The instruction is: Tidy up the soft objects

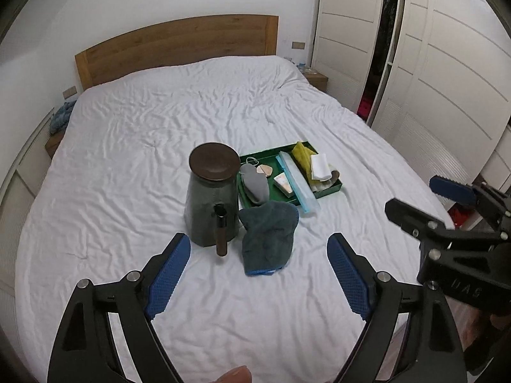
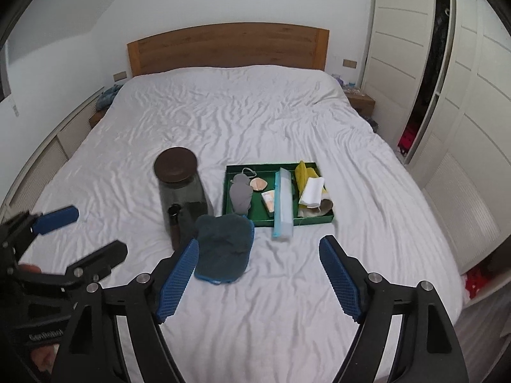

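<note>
both sets of fingers spread wide and empty above the bed — left gripper, right gripper — between picks, i judge; dark teal cloth lies crumpled just before the green tray, likely next: drop, pinch, lift.

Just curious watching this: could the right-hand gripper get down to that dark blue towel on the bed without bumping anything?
Probably yes. The right gripper is open and empty, and the towel lies flat on the sheet just ahead, uncovered. Only the jar and tray stand close beside it.
</note>
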Demonstrator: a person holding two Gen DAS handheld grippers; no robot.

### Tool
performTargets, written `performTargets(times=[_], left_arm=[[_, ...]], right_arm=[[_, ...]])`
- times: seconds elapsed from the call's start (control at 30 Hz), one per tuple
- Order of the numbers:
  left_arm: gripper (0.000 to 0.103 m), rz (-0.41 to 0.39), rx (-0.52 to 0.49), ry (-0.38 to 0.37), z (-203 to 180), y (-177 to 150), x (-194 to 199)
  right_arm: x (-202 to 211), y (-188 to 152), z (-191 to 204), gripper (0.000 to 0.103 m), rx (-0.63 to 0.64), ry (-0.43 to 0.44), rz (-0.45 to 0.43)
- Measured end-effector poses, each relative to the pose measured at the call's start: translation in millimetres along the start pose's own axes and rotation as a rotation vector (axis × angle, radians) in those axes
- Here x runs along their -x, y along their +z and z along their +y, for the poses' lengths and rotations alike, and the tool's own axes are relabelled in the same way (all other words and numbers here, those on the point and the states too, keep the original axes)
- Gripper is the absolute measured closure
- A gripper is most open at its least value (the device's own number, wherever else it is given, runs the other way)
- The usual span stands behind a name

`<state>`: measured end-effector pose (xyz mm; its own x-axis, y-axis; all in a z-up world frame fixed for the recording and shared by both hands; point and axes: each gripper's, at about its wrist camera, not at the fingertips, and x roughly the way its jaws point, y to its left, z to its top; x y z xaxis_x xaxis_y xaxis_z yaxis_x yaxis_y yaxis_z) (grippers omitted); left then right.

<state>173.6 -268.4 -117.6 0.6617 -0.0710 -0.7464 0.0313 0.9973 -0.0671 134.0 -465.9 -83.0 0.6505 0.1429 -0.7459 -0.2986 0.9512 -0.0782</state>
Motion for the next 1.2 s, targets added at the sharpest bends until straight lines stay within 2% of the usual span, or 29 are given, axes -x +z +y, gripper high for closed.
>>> performTargets(times=[0.23,0.6,1.2], left_arm=[[0.019,-0.033,-0.026,0.015,12.5,1.7,39.6],[0.019,-0.030,-0.015,0.026,32.6,0.4,61.6],[0.019,-0.038,-0.023,0.024,35.7,6.6,62.7]], right_arm=[[42.1,0.3,25.9,0.022,0.015,0.001,0.000],[84.5,10.9,45.1,0.019,0.010,-0.029,-0.054],[76.3,18.0,42.8,0.018,0.024,-0.010,-0.052]])
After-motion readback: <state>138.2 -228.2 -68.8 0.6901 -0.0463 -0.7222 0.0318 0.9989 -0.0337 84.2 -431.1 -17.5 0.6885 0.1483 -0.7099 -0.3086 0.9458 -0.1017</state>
